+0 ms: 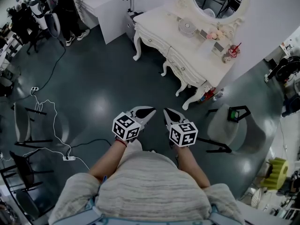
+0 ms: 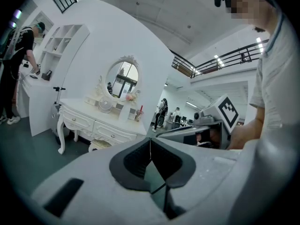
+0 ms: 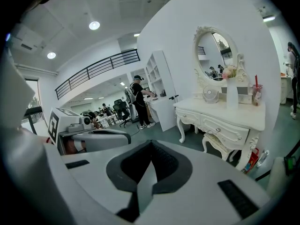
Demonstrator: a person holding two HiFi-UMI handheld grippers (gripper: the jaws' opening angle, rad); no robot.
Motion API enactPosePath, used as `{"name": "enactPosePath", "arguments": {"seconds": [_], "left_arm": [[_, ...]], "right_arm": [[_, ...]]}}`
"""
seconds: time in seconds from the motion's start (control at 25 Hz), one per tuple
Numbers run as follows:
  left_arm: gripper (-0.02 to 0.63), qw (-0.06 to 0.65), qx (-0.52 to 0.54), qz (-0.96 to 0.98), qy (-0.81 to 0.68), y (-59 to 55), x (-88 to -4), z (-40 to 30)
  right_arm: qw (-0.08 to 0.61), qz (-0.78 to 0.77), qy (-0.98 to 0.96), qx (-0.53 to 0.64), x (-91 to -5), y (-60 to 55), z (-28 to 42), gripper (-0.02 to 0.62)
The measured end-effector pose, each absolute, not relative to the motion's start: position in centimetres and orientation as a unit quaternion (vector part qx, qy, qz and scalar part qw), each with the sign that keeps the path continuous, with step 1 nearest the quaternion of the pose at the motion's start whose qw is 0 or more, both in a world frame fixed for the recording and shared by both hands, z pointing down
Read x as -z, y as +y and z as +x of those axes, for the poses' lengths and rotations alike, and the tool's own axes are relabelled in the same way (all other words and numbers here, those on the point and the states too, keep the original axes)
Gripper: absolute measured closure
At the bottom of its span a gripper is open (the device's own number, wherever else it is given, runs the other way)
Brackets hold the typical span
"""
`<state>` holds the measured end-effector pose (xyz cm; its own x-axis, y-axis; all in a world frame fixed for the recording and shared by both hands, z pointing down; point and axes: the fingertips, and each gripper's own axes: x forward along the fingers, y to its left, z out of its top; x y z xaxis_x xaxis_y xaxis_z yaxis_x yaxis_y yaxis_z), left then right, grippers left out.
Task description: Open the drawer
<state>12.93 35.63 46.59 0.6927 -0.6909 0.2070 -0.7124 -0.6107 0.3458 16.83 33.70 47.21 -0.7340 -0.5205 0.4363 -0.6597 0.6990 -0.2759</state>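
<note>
A white dressing table [image 1: 187, 46] with an oval mirror stands a few steps ahead of me. Two drawers [image 1: 153, 41] with small knobs run along its front edge. They are also in the left gripper view [image 2: 112, 134] and the right gripper view [image 3: 228, 130], and both look closed. My left gripper [image 1: 149, 110] and right gripper [image 1: 167, 111] hang side by side over the dark floor, well short of the table. Each one is shut with nothing between its jaws [image 2: 150, 144] [image 3: 150, 146].
A white stool [image 1: 169, 68] is tucked under the table. A grey chair [image 1: 229, 125] stands to my right. Cables and a power strip [image 1: 69, 158] lie on the floor at left. A person [image 1: 69, 8] stands at a white desk at the far left.
</note>
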Motion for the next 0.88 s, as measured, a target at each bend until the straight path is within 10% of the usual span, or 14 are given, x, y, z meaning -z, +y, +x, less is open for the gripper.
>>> {"name": "enactPosePath", "arguments": {"seconds": [0.88], "left_arm": [[0.592,0.203,-0.020,0.898,-0.390,27.9,-46.9,-1.0]], "right_arm": [[0.153,0.328,-0.909,-0.207,-47.3,26.2,2.7,0.586]]}}
